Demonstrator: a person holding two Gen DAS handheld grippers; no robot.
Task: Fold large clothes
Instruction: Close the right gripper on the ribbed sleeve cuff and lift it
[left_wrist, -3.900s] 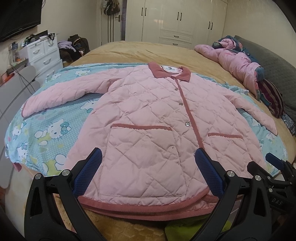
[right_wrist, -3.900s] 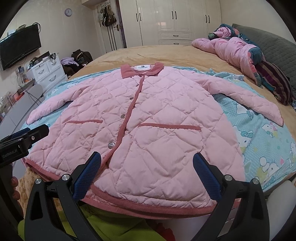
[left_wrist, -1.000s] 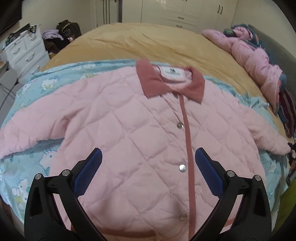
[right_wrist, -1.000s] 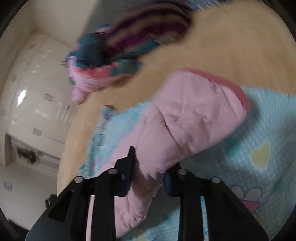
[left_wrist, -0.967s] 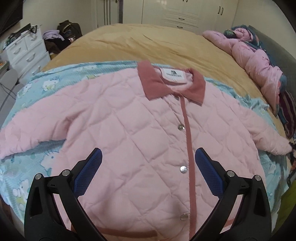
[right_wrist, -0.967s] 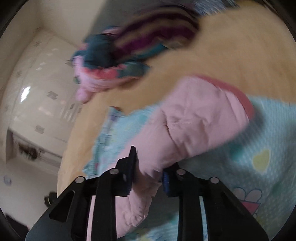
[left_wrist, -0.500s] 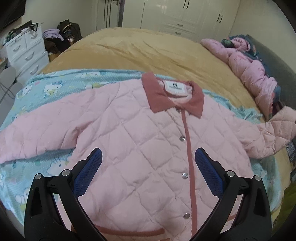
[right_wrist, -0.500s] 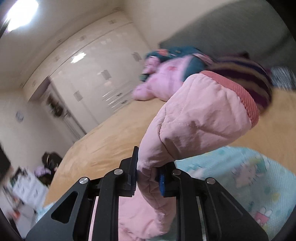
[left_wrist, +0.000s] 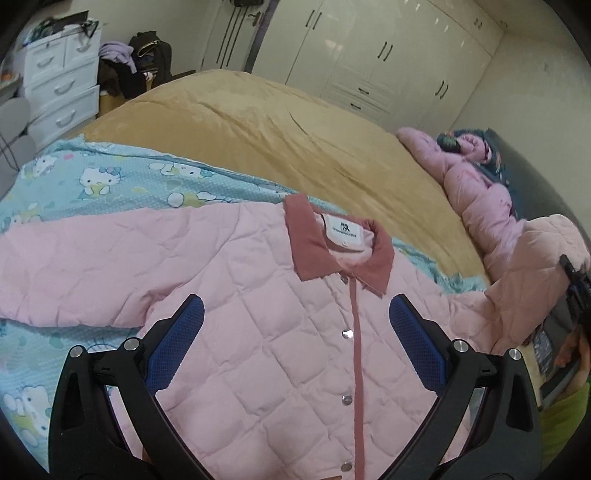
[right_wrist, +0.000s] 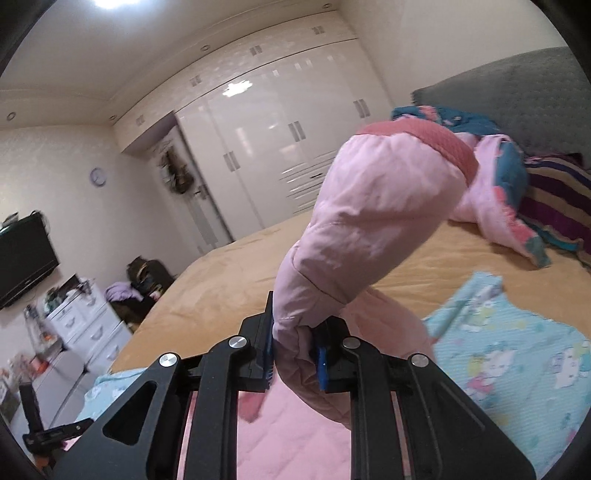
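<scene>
Pinching the sleeve (right_wrist: 369, 221) near its cuff, the right tool (right_wrist: 295, 360) lifts it off the bed (left_wrist: 295, 122) to fold it across the pink jacket (left_wrist: 277, 332), which lies buttoned and flat near the bed's near edge, while the left tool (left_wrist: 295, 339) hovers open above its chest, gripping nothing.

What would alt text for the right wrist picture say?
The right tool pinches a pink quilted sleeve and holds it above the tan bed. White wardrobes stand behind.
</scene>
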